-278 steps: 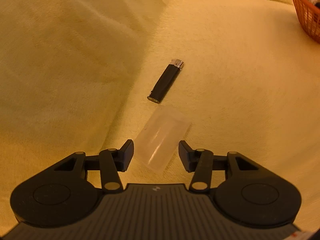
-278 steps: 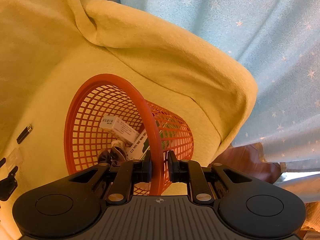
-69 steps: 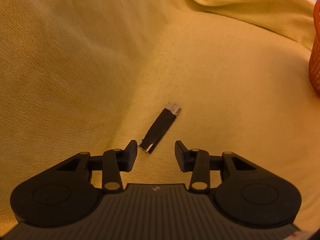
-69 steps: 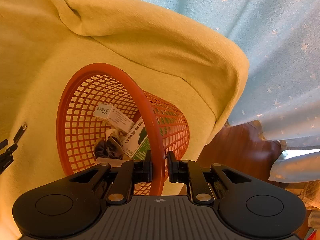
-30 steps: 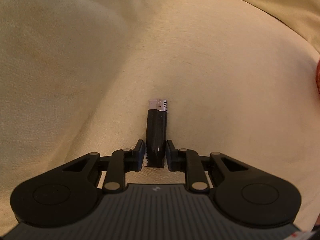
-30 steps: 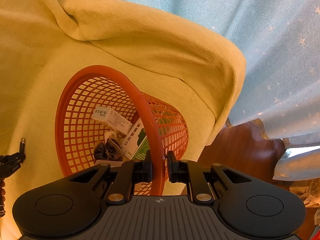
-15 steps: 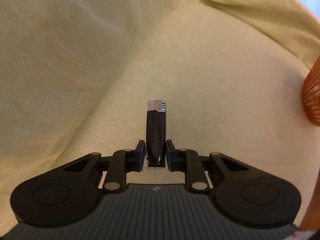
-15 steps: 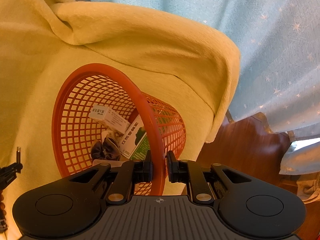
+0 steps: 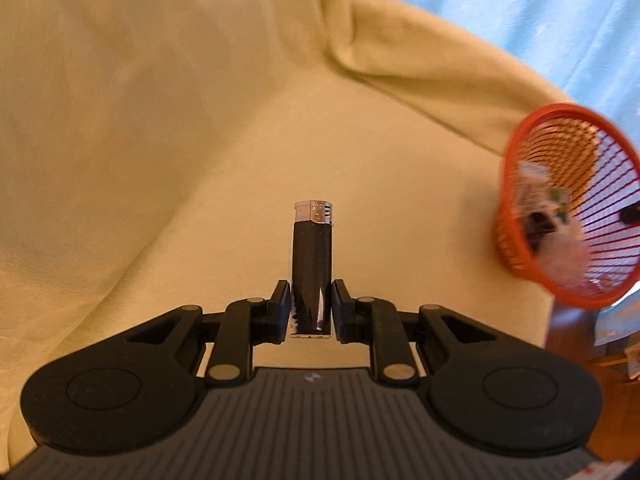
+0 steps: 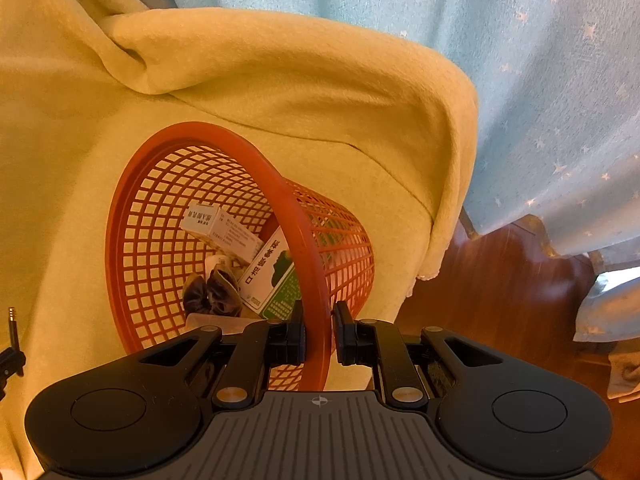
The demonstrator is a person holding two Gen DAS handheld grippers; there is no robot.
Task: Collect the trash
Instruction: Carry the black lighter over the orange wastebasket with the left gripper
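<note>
One lighter, one basket, two boxes inside.

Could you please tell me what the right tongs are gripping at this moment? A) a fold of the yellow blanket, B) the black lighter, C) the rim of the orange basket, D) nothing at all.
C: in the right wrist view, the right tongs are closed on the rim of the orange basket, while the lighter sits in the left tongs.

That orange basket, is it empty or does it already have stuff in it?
Not empty: the orange mesh basket holds two printed cartons and a dark crumpled scrap.
</note>
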